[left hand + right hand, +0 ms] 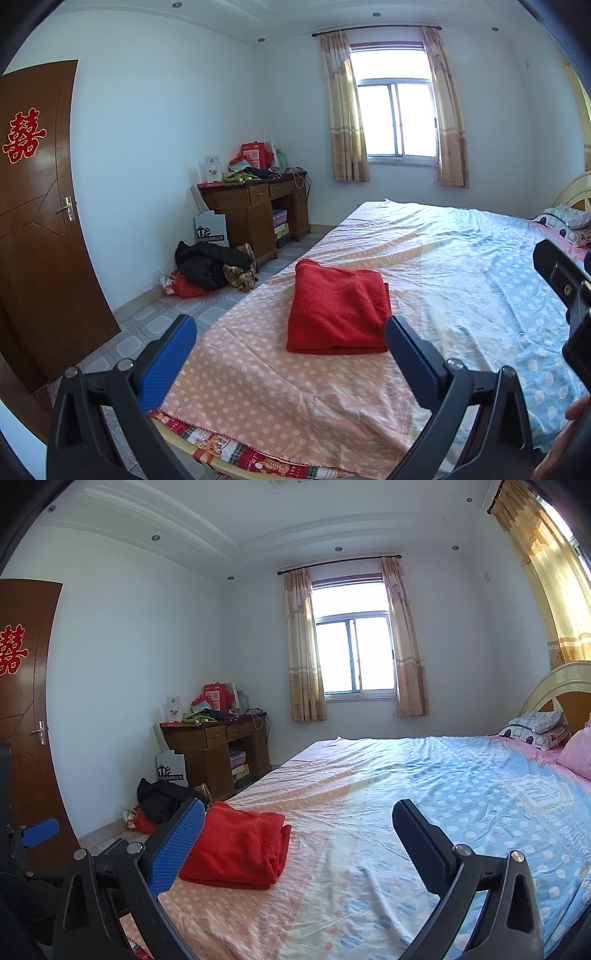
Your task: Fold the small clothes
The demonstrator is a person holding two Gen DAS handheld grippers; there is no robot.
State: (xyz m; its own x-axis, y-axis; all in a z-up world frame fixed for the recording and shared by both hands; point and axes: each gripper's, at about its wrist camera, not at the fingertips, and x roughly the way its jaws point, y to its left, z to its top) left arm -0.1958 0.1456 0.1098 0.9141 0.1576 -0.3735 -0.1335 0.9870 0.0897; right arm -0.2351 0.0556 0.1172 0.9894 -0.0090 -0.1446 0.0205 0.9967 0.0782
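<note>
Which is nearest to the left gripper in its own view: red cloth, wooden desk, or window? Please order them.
From the left gripper:
1. Red cloth, folded on the bed just ahead.
2. Wooden desk, left, by the wall.
3. Window, in the far wall.

Bed [461, 258] (dotted sheet), folded red cloth [338, 310]

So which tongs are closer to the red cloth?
Left, probably. The left tongs hang open right in front of the red cloth, not touching. The right tongs are open too, off to its right over the bed.
</note>
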